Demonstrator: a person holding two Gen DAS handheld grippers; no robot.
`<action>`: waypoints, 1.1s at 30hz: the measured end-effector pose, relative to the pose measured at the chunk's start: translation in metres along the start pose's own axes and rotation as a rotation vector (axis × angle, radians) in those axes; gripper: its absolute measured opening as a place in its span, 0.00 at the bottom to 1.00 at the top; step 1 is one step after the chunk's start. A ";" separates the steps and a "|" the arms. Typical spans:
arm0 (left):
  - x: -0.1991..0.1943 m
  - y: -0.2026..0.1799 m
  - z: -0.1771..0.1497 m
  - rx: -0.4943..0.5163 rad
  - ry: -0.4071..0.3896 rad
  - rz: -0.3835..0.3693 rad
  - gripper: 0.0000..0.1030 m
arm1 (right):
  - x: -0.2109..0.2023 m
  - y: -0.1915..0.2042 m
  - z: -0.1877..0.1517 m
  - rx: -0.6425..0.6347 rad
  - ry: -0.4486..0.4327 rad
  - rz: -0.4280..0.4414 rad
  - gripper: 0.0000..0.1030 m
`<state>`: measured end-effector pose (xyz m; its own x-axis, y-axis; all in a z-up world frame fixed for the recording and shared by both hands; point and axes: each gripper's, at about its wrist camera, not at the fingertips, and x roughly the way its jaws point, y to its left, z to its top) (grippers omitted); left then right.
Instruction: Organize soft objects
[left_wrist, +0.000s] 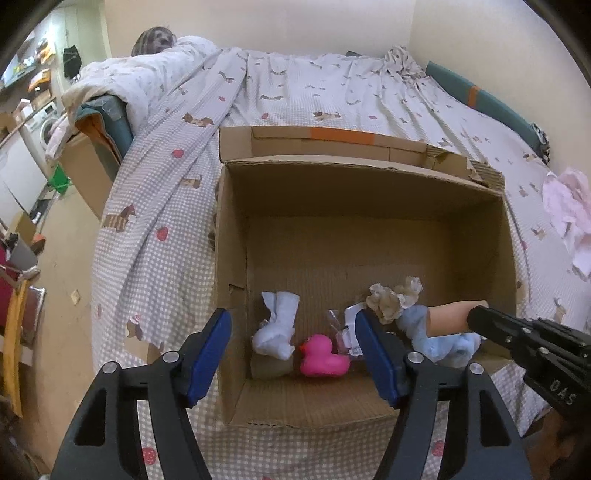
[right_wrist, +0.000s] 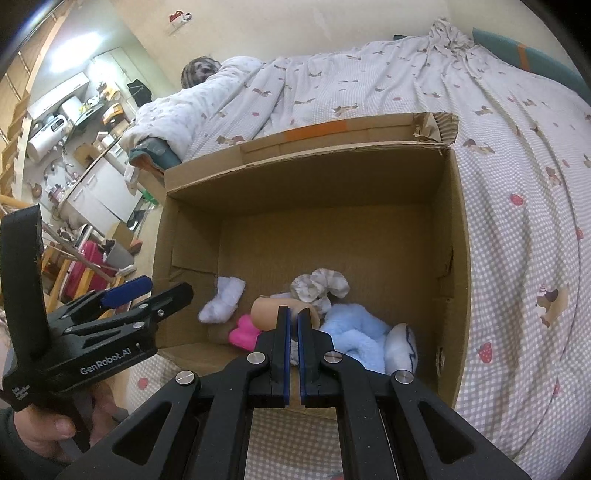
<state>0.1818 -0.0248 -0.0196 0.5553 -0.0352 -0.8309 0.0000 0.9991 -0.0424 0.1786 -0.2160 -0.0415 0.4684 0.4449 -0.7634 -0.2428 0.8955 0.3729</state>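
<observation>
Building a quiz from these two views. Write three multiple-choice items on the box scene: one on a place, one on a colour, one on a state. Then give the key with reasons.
1. Where is the toy duck?
A. on the bedsheet
B. inside the cardboard box
C. on the floor

2. What colour is the duck?
A. yellow
B. green
C. pink

3. How do the left tongs stand?
A. open, holding nothing
B. shut on a sock
C. shut on the duck

Key: 1 B, it sits on the box floor beside the white sock. 2 C, its body is bright pink. 3 A, the blue pads stand wide apart, while the right tongs clamp a tan toy.
</observation>
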 end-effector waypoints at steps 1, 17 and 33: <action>-0.002 0.001 0.000 -0.002 -0.008 -0.001 0.65 | 0.000 0.000 0.000 0.000 0.000 0.001 0.05; -0.016 0.019 0.004 -0.074 -0.071 0.023 0.77 | -0.013 -0.007 0.005 0.040 -0.081 -0.007 0.16; -0.063 0.033 -0.003 -0.102 -0.209 0.026 0.91 | -0.071 0.006 0.000 0.015 -0.309 -0.087 0.96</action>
<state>0.1445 0.0103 0.0293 0.7140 0.0064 -0.7001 -0.0944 0.9917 -0.0873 0.1436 -0.2419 0.0154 0.7232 0.3468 -0.5972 -0.1790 0.9293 0.3230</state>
